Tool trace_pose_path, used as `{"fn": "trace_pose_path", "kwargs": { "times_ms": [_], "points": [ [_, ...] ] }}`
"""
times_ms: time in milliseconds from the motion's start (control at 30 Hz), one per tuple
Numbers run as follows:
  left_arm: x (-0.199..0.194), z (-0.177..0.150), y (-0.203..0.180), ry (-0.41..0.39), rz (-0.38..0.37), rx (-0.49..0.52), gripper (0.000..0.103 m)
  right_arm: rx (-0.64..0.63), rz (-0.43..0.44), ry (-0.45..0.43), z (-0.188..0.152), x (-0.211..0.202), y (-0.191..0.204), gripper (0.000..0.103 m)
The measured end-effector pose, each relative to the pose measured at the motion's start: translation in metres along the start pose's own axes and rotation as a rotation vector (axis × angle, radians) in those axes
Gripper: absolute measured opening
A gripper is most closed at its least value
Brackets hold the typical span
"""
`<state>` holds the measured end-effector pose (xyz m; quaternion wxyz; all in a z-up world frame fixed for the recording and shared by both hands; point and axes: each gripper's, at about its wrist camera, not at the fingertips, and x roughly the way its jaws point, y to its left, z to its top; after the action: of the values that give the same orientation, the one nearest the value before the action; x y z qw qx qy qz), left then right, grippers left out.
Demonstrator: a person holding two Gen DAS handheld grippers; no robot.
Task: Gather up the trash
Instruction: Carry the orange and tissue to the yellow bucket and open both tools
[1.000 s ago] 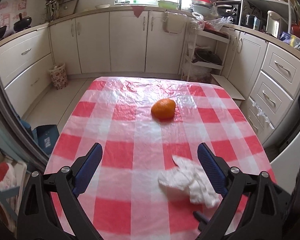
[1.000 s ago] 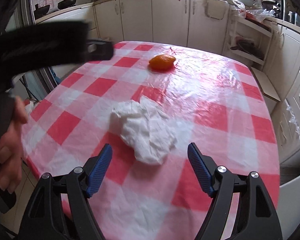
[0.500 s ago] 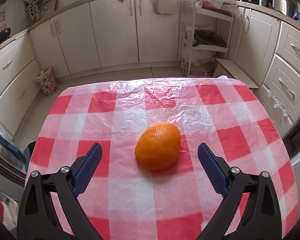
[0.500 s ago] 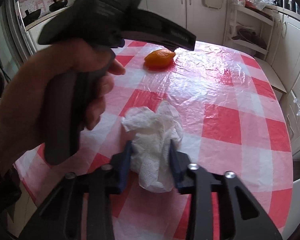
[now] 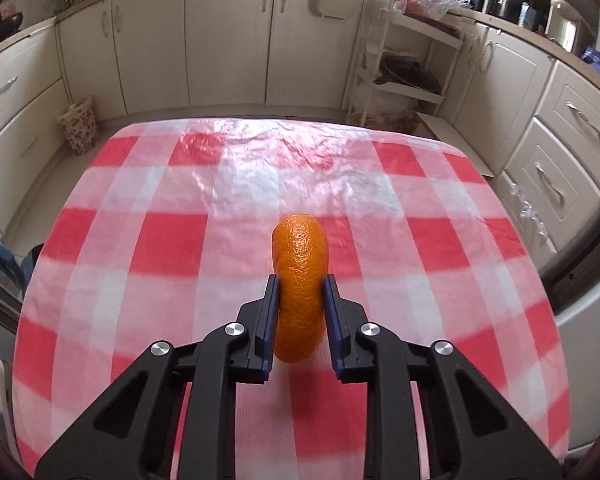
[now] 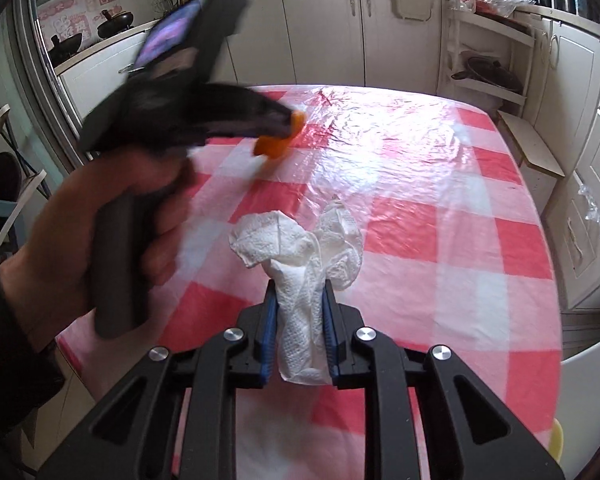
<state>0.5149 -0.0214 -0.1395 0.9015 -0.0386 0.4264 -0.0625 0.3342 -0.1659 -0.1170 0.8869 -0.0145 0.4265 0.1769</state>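
My left gripper (image 5: 300, 292) is shut on an orange peel (image 5: 300, 280), squeezed narrow between the blue pads above the red-and-white checked tablecloth (image 5: 180, 240). In the right wrist view the left gripper (image 6: 290, 124) appears blurred at upper left, held by a hand, with the orange peel (image 6: 274, 146) at its tip. My right gripper (image 6: 300, 300) is shut on a crumpled white paper towel (image 6: 300, 264), whose loose ends fan out beyond the fingertips over the tablecloth (image 6: 420, 220).
White kitchen cabinets (image 5: 228, 40) line the far wall and drawers (image 5: 560, 152) stand at the right. A small floral bin (image 5: 78, 124) stands on the floor at far left. An open shelf rack (image 5: 404, 76) with pots stands beyond the table.
My left gripper closed on the orange peel, squeezing it narrow. My right gripper, shut on the paper towel half a second ago, still holds it, now bunched tighter.
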Motion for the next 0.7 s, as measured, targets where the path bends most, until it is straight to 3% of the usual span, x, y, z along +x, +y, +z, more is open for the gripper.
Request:
{"fn": "trace_pose_path", "kwargs": {
  "times_ms": [400,700],
  "points": [
    [-0.097,-0.112,-0.045,-0.011,-0.134,0.01,0.02,0.01,-0.097,-0.018,-0.053,-0.058,-0.035,0.021],
    [-0.136,-0.149,-0.116,-0.007,-0.241,0.103,0.02,0.095,-0.178,-0.047,-0.089,-0.102,-0.081,0.021]
  ]
}}
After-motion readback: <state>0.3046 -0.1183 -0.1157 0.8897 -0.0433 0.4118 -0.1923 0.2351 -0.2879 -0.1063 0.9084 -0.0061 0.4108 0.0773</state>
